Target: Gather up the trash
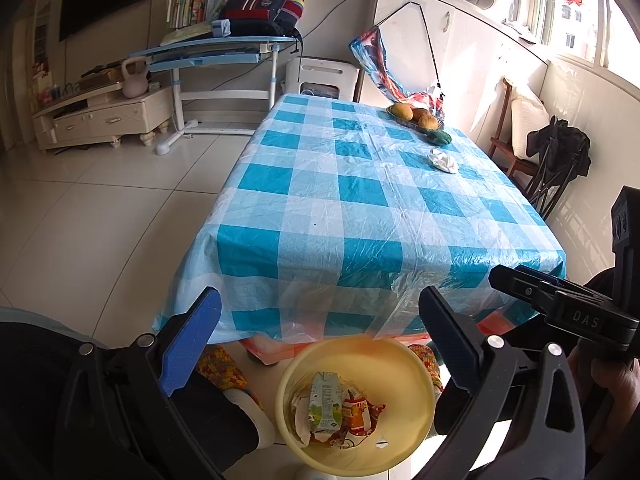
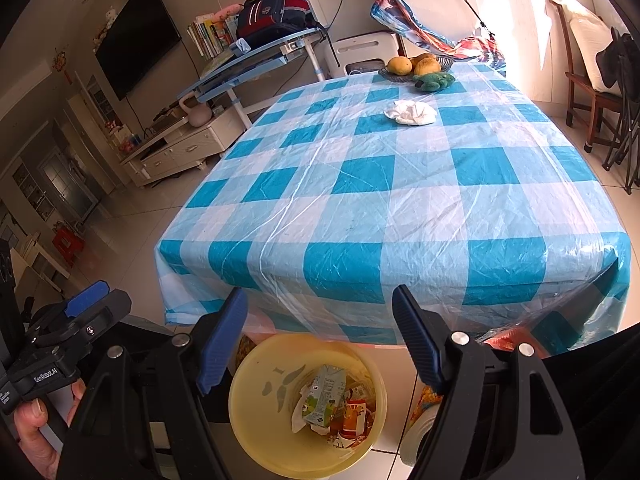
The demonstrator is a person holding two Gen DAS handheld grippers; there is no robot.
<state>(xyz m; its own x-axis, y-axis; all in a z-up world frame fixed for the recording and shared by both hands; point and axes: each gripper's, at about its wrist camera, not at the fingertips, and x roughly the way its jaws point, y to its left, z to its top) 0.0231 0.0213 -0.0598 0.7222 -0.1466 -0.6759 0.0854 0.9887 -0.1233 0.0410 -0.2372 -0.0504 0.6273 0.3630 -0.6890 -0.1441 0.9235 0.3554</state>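
A yellow bin [image 1: 416, 376] [image 2: 256, 376] stands on the floor at the table's near end. In it lie a green milk carton [image 1: 325, 402] [image 2: 326, 396], an orange wrapper [image 1: 358, 412] [image 2: 356, 412] and white paper. A crumpled white tissue [image 1: 443, 160] [image 2: 412, 113] lies on the far right part of the checked tablecloth [image 1: 360, 200] [image 2: 400, 184]. My left gripper [image 1: 320, 340] is open and empty above the bin. My right gripper [image 2: 320, 332] is open and empty above the bin too; its body shows in the left wrist view [image 1: 560, 300].
A fruit basket with mangoes [image 1: 416, 116] [image 2: 416, 66] and a green plush toy [image 1: 440, 137] [image 2: 434, 81] sit at the table's far end. A wooden chair with a black bag [image 1: 556, 156] [image 2: 600, 80] stands right of the table. A blue desk [image 1: 216, 52] and TV cabinet [image 1: 100, 116] are far left.
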